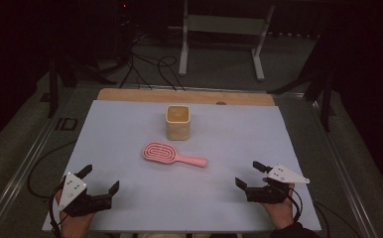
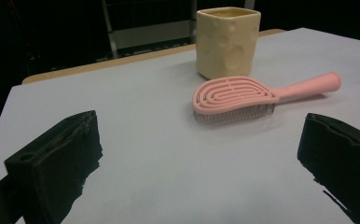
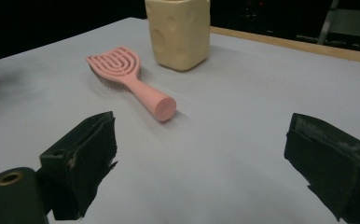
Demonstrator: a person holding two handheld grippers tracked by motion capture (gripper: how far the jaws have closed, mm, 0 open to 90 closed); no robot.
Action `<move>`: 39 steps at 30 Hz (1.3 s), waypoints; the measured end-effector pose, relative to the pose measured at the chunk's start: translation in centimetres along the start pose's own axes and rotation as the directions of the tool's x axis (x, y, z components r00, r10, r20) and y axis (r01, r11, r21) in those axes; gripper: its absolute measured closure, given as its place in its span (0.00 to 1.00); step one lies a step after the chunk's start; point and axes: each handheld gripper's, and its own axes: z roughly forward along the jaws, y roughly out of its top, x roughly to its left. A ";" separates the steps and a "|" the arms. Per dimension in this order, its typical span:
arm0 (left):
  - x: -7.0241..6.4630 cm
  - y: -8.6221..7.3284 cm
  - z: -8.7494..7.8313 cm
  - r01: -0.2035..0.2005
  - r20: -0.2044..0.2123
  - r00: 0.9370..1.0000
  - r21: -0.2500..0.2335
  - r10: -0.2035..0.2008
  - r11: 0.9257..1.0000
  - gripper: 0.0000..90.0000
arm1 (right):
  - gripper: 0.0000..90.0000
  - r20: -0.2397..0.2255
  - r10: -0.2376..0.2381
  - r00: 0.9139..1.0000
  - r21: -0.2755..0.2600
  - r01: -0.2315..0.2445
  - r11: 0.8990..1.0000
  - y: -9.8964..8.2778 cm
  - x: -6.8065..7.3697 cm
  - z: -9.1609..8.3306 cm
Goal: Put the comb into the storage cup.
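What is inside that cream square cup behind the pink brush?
The cream square cup looks empty from above: its brownish inside shows nothing in it. The bottom is dim.

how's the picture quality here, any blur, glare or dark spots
High view: the table is evenly lit with no glare, while the room behind is nearly black. Left gripper view: the hairbrush and cup are fairly sharp, with soft shadows. Right gripper view: a blurry dark smudge sits at the left edge.
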 end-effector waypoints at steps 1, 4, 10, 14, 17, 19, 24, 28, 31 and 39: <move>0.0 0.0 0.0 0.000 0.000 1.000 0.000 0.000 1.000 0.00 | 0.10 -0.002 -0.002 1.000 -0.001 0.002 1.000 0.1 0.0 0.0; 0.0 0.0 0.0 0.002 -0.002 1.000 -0.002 -0.002 1.000 0.00 | 0.10 -0.002 -0.004 1.000 -0.007 0.004 1.000 0.4 0.0 0.1; 0.1 -0.1 -0.1 0.006 -0.009 1.000 -0.004 -0.006 1.000 0.00 | 0.10 -0.005 -0.014 1.000 -0.014 0.014 1.000 1.1 0.0 0.3; 0.1 -0.1 -0.1 0.008 -0.009 1.000 -0.004 -0.008 1.000 0.00 | 0.10 -0.006 -0.023 1.000 -0.017 0.023 1.000 1.8 0.0 0.6; 0.1 -0.1 -0.1 0.007 -0.008 1.000 -0.003 -0.007 1.000 0.00 | 0.10 -0.002 -0.025 1.000 -0.012 0.025 1.000 2.3 0.0 1.0; 0.1 -0.1 -0.1 0.008 -0.008 1.000 -0.003 -0.008 1.000 0.00 | 0.10 -0.004 -0.023 1.000 -0.004 0.023 1.000 2.7 0.1 1.3; 0.2 -0.2 -0.1 0.015 -0.010 1.000 -0.004 -0.015 1.000 0.00 | 0.11 -0.010 -0.037 0.999 0.006 0.037 0.999 3.8 0.7 2.1; 0.2 -0.3 -0.1 0.015 -0.011 1.000 -0.002 -0.015 1.000 0.00 | 0.12 -0.023 -0.054 0.998 0.011 0.054 0.998 4.8 1.2 2.7; 0.3 -0.3 -0.1 0.015 -0.013 1.000 -0.003 -0.015 1.000 0.00 | 0.12 -0.029 -0.052 0.998 0.012 0.052 0.999 5.3 1.3 3.0; 0.3 -0.3 -0.1 0.023 -0.014 1.000 -0.006 -0.023 1.000 0.00 | 0.14 -0.060 -0.030 0.998 0.025 0.032 0.999 7.2 0.9 5.1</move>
